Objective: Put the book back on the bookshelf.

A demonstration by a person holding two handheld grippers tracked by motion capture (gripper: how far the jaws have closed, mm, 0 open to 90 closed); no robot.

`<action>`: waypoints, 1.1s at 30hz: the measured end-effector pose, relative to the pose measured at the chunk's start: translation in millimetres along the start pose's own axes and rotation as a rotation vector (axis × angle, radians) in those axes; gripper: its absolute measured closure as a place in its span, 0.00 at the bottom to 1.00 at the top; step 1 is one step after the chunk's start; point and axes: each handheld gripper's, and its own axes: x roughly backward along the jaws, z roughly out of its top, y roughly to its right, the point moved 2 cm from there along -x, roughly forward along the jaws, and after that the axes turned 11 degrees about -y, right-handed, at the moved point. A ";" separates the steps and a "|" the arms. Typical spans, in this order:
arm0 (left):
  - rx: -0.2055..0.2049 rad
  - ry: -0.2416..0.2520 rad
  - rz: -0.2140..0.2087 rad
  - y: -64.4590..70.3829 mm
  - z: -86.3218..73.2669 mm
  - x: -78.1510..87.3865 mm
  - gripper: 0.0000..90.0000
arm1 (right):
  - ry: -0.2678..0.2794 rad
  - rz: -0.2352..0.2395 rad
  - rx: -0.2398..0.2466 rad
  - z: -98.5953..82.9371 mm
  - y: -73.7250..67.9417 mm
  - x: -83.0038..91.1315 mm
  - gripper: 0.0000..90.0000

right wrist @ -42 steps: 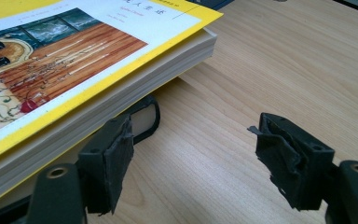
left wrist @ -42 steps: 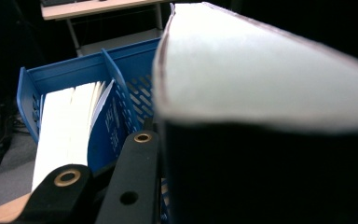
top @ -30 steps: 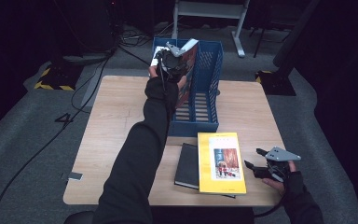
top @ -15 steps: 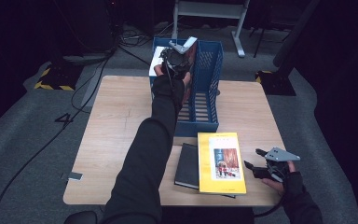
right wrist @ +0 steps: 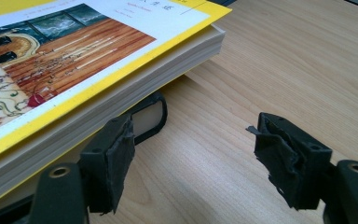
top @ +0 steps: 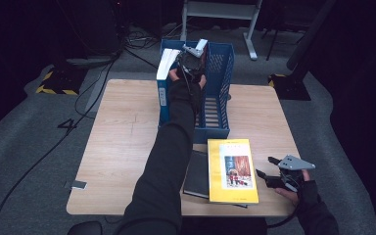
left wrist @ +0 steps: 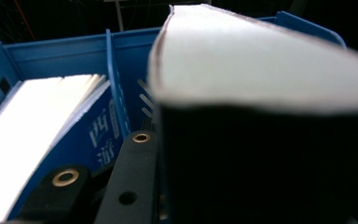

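Blue rack (top: 220, 88) at 12 o'clock on wooden surface (top: 122, 147), left tool (top: 192, 58) clenched on dark book (left wrist: 261, 93) inside it, blue book (top: 164, 83) beside, right tool (top: 274, 174) released at 5 o'clock, beside yellow book (top: 231, 169).

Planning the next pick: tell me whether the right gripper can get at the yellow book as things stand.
Probably yes. The right gripper is open beside the yellow book, with bare table between; the book lies on top of a dark book.

Wooden counter (top: 122, 147) bearing a blue rack (top: 220, 98) beneath the left claw (top: 190, 58) and stacked books, yellow book (top: 231, 169) uppermost, just beside the right claw (top: 267, 172).
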 end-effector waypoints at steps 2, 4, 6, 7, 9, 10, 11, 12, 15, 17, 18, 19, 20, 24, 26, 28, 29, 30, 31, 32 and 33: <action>0.003 0.006 0.006 1.7 -3.2 -2.9 0.82 | 0.002 0.017 0.006 -0.1 -0.4 0.4 0.32; -0.001 0.002 0.008 3.4 -5.4 -5.5 0.82 | 0.002 0.021 0.014 0.0 -1.4 0.5 0.32; -0.002 0.005 0.006 4.3 -8.4 -7.6 0.82 | 0.002 0.024 0.018 0.3 -2.3 0.3 0.32; -0.001 0.006 0.006 4.5 -10.0 -8.4 0.82 | 0.002 0.025 0.022 0.6 -2.7 -0.1 0.32; 0.009 0.003 -0.002 4.7 -13.8 -10.7 0.82 | 0.003 0.026 0.023 0.6 -2.8 0.0 0.32; 0.009 0.003 -0.002 4.7 -13.8 -10.7 0.82 | 0.003 0.026 0.023 0.7 -2.9 0.2 0.32; 0.007 0.004 -0.002 5.2 -15.1 -11.5 0.82 | 0.003 0.026 0.023 0.7 -2.9 0.2 0.32; 0.005 0.003 -0.002 5.7 -16.8 -12.2 0.82 | 0.003 0.024 0.022 0.8 -2.9 0.6 0.32; 0.011 0.005 -0.008 5.5 -21.3 -13.5 0.82 | 0.010 0.025 0.020 0.9 -2.2 1.0 0.32; 0.012 -0.001 -0.017 4.6 -26.1 -15.7 0.82 | 0.009 0.023 0.021 1.0 -2.4 0.9 0.32; 0.012 -0.007 -0.021 4.1 -27.7 -16.2 0.82 | 0.009 0.022 0.020 1.0 -2.4 0.9 0.32; 0.020 -0.006 -0.029 3.1 -29.8 -17.2 0.82 | 0.009 0.020 0.020 1.1 -2.4 0.9 0.32; 0.019 -0.011 -0.033 2.5 -31.2 -17.8 0.82 | 0.011 0.024 0.020 1.2 -2.7 1.2 0.32; 0.011 -0.023 -0.039 0.3 -35.2 -20.0 0.82 | 0.010 0.020 0.019 1.4 -2.8 1.3 0.32; 0.011 -0.028 -0.037 -0.7 -38.0 -21.3 0.82 | 0.011 0.017 0.017 1.5 -2.8 1.0 0.32; 0.013 -0.020 -0.040 -1.7 -40.5 -21.2 0.82 | 0.010 0.018 0.020 1.5 -2.9 0.8 0.32; 0.008 -0.020 -0.040 -2.1 -40.9 -20.8 0.82 | 0.009 0.018 0.020 1.5 -3.0 0.7 0.32; 0.005 -0.018 -0.048 -2.7 -41.2 -20.4 0.82 | 0.009 0.020 0.020 1.5 -3.1 0.7 0.32; 0.000 -0.018 -0.049 -2.7 -41.6 -20.2 0.82 | 0.008 0.017 0.020 1.4 -3.1 0.5 0.32; -0.004 -0.018 -0.047 -2.4 -42.6 -19.8 0.82 | 0.008 0.018 0.018 1.4 -3.0 0.4 0.32; -0.003 -0.015 -0.050 -2.5 -43.6 -19.3 0.82 | 0.007 0.019 0.017 1.4 -3.0 0.5 0.32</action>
